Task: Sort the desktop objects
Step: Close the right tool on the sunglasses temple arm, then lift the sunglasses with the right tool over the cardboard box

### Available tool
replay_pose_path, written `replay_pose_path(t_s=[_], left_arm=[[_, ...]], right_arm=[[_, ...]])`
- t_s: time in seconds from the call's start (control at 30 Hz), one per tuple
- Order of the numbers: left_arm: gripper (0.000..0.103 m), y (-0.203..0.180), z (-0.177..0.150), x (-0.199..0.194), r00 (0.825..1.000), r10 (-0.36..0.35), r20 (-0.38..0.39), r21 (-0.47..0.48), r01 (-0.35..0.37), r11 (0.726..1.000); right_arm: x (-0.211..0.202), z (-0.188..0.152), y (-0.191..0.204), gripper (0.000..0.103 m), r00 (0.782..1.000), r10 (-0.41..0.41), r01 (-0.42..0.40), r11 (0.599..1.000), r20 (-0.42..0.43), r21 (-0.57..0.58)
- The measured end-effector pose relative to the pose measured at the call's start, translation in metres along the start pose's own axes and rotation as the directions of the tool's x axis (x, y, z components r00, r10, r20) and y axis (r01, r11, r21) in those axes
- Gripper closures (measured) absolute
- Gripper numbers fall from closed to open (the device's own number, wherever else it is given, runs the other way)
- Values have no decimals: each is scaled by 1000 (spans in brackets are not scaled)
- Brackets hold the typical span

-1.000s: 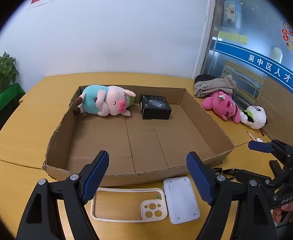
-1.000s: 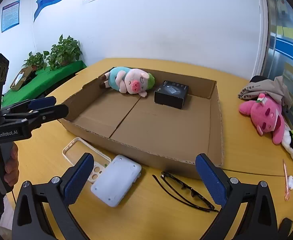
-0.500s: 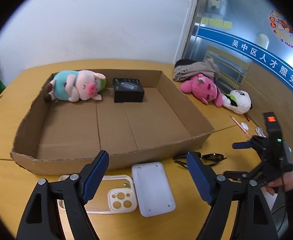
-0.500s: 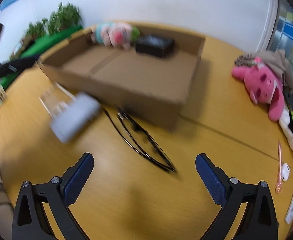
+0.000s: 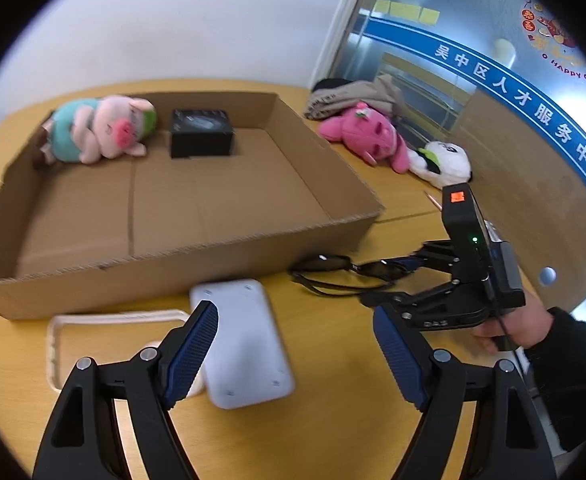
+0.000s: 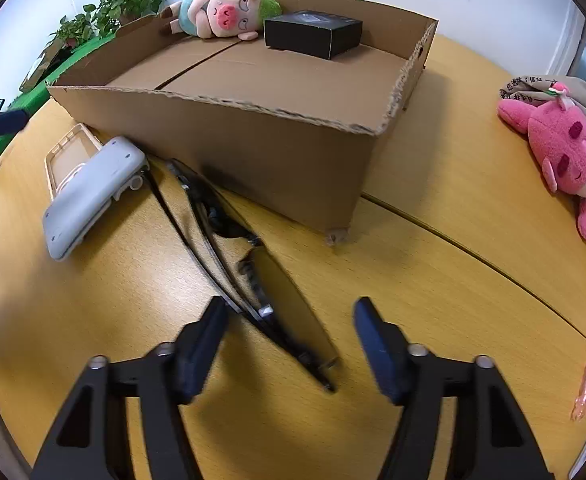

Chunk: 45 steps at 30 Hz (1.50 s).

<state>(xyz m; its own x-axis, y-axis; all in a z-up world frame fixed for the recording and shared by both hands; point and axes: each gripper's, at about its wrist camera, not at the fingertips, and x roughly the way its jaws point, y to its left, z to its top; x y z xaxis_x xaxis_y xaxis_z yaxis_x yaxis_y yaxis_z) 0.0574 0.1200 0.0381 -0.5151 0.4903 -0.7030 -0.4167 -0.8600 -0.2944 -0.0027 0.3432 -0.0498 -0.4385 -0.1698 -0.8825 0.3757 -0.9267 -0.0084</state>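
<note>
Closing on the glasses (image 6: 249, 276), lying on the tabletop (image 6: 433, 280) before the cardboard box (image 6: 253, 136), risks slippage: thin frame, right hand-held gripper (image 6: 289, 340) spread. Left hand-held gripper (image 5: 297, 356) likewise released.

My left hand-held gripper (image 5: 295, 354): black frame, silver screws, ribbed blue pads (image 5: 191, 354). My right hand-held gripper (image 6: 289, 346): same build; left view shows orange label, green light, my black sleeve (image 5: 573, 364).

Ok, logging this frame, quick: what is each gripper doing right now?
Left gripper: open, holding nothing, above the white case.
Right gripper: open, straddling the glasses, not clamped.
</note>
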Motion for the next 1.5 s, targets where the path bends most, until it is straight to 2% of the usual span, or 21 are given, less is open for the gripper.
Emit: replay_pose_path(t_s=[0.03, 0.17, 0.37, 0.5, 0.67, 0.73, 0.83, 0.9, 0.97, 1.03, 1.1, 1.5], left_arm=[[23, -2, 0, 3, 1000, -7, -12, 0, 7, 1000], [23, -9, -1, 19, 997, -51, -66, -23, 49, 999], [23, -22, 0, 47, 982, -127, -141, -70, 118, 991], [23, -38, 3, 79, 958, -153, -242, -118, 128, 985], [23, -59, 11, 112, 941, -164, -296, -121, 134, 984], [23, -62, 13, 122, 937, -157, -312, -134, 121, 984], [25, -63, 13, 140, 925, -115, -362, -158, 61, 986], [25, -64, 9, 147, 916, -123, -381, -174, 59, 983], [29, -68, 9, 148, 923, -110, -369, -159, 54, 986], [50, -65, 9, 148, 925, -108, -364, -163, 51, 985], [64, -59, 9, 149, 926, -120, -358, -189, 54, 980], [70, -60, 11, 141, 939, -111, -325, -155, 62, 986]], right_arm=[[-1, -2, 3, 50, 1000, -4, 4, 1000, 5, 3], [-7, -13, 18, 60, 1000, -11, 11, 1000, 16, 23], [-18, -36, 41, 71, 999, -40, 37, 995, 36, 92], [-27, -54, 49, 74, 996, -68, 56, 981, 64, 183], [-37, -74, 61, 74, 990, -119, 96, 963, 79, 253], [-39, -79, 66, 74, 987, -141, 115, 958, 81, 262], [-41, -81, 76, 75, 982, -170, 144, 956, 85, 254], [-41, -81, 82, 75, 979, -183, 156, 955, 88, 252], [-40, -80, 85, 75, 978, -187, 160, 955, 89, 251], [-39, -80, 87, 75, 978, -189, 161, 955, 90, 247], [-40, -81, 88, 75, 978, -189, 163, 957, 91, 241], [-36, -73, 103, 76, 981, -174, 151, 963, 90, 225]])
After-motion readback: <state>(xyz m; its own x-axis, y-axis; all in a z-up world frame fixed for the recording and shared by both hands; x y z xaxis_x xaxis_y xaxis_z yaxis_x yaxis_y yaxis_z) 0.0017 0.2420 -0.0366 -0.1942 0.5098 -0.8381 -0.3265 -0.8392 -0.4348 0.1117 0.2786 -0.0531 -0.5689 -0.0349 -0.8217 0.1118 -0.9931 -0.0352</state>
